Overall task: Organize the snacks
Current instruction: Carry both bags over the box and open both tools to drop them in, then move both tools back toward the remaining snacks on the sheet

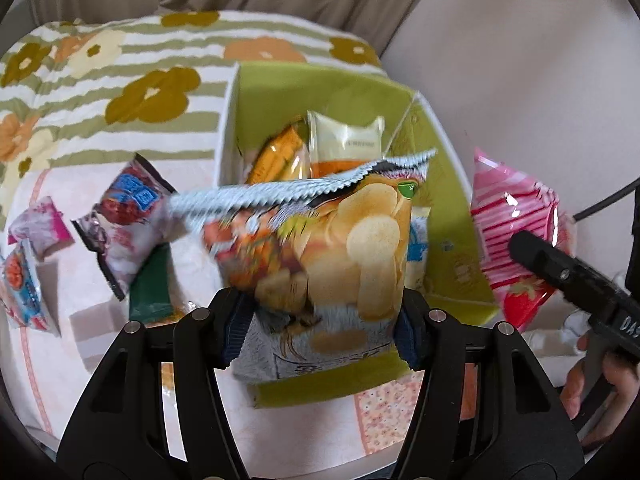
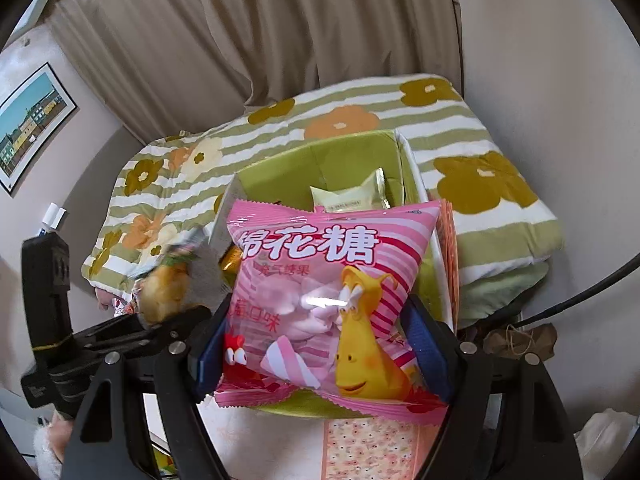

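In the left wrist view my left gripper (image 1: 320, 324) is shut on a potato chip bag (image 1: 340, 248), blue pads pressing both its sides. The bag hangs over the near edge of a green open box (image 1: 360, 92) that holds an orange packet (image 1: 280, 156) and a pale yellow one (image 1: 344, 140). In the right wrist view my right gripper (image 2: 320, 344) is shut on a pink marshmallow bag (image 2: 332, 300) above the same green box (image 2: 348, 156). The pink bag (image 1: 516, 232) also shows right of the box, and the chip bag (image 2: 168, 288) left of it.
The box sits on a bed with a striped floral quilt (image 1: 140, 92) behind it. Several loose snack packets (image 1: 124, 216) and a dark green packet (image 1: 150, 288) lie on the pink sheet to the left. Beige curtains (image 2: 280, 40) hang behind, and a black cable (image 2: 580, 292) runs at right.
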{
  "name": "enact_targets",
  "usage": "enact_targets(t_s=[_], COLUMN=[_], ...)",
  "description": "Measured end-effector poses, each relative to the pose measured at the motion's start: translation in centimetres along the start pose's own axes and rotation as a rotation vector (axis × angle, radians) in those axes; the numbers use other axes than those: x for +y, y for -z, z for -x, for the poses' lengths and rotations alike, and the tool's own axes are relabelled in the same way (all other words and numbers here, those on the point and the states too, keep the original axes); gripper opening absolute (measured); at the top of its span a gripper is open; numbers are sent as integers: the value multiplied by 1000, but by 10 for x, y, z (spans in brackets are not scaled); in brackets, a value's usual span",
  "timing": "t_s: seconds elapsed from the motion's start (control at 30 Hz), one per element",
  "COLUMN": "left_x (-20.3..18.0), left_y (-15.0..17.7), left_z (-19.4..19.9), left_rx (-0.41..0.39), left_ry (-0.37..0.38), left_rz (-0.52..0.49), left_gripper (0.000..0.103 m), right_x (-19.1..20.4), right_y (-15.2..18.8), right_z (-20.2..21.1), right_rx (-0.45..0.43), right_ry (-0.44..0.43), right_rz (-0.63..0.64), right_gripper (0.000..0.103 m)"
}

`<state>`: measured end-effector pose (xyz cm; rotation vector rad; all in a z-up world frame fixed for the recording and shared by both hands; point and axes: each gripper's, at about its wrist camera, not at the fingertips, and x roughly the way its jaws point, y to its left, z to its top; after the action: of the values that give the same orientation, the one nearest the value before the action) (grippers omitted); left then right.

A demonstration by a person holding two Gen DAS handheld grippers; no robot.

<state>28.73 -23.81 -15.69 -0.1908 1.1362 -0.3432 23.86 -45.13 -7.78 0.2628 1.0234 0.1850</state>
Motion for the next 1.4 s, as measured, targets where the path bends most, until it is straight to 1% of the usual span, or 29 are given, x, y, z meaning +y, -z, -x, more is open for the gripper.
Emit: enact_targets(t_s=[0.07, 0.1, 0.17, 0.2, 0.23, 0.33, 0.53, 0.77, 0.9, 0.93, 1.0, 1.03, 1.07, 1.13, 1.17, 1.27, 1.33, 1.4], left_x=[-2, -3, -4, -4, -4, -5, 7, 28, 38, 38, 39, 39, 39, 38, 37, 37, 37, 38], left_y=[0, 0, -1, -1, -1, 1, 4, 9, 13, 13, 15, 15, 16, 19, 22, 30, 35, 41], left_z=[-8, -11, -15, -15, -14, -3, 22, 42, 49, 49, 51, 52, 53, 53, 53, 54, 55, 58], left_rx=[21, 28, 39, 39, 33, 14, -15, -63, -83, -87, -95, -96, -98, -100, -99, -95, -92, -89], left_ry=[-9, -13, -22, -30, -37, -26, -36, -69, -60, -58, -60, -59, -60, -62, -66, -74, -80, -100], left_rz=[-11, -12, -19, -24, -30, -46, -54, -22, 14, 19, 29, 29, 29, 31, 33, 44, 58, 72], left_gripper=[57, 59, 79, 97, 102, 102, 102, 102, 102, 102, 102, 102, 102, 102, 102, 102, 102, 102], right_x=[-4, -6, -10, -11, -10, -11, -8, 1, 5, 6, 7, 7, 8, 8, 7, 5, 5, 6], right_y=[0, 0, 0, 1, 1, -1, 4, 5, 5, 6, 8, 9, 10, 12, 14, 16, 17, 19], right_z=[-5, -7, -10, -10, -10, -7, -12, -22, -26, -27, -26, -24, -23, -19, -18, -19, -21, -21], right_rx=[13, 17, 22, 23, 25, 22, 18, 20, 12, 5, -11, -29, -45, -75, -75, -54, -23, -14], right_ry=[0, -1, -3, -2, -1, -5, -1, -11, -6, 2, -3, -4, -3, -12, -13, -31, -45, -56], right_rz=[-8, -14, -26, -30, -34, -41, -18, 20, 50, 56, 74, 83, 90, 106, 110, 115, 118, 121], right_gripper=[76, 76, 76, 76, 76, 76, 76, 77, 79, 80, 90, 98, 102, 102, 102, 102, 102, 102])
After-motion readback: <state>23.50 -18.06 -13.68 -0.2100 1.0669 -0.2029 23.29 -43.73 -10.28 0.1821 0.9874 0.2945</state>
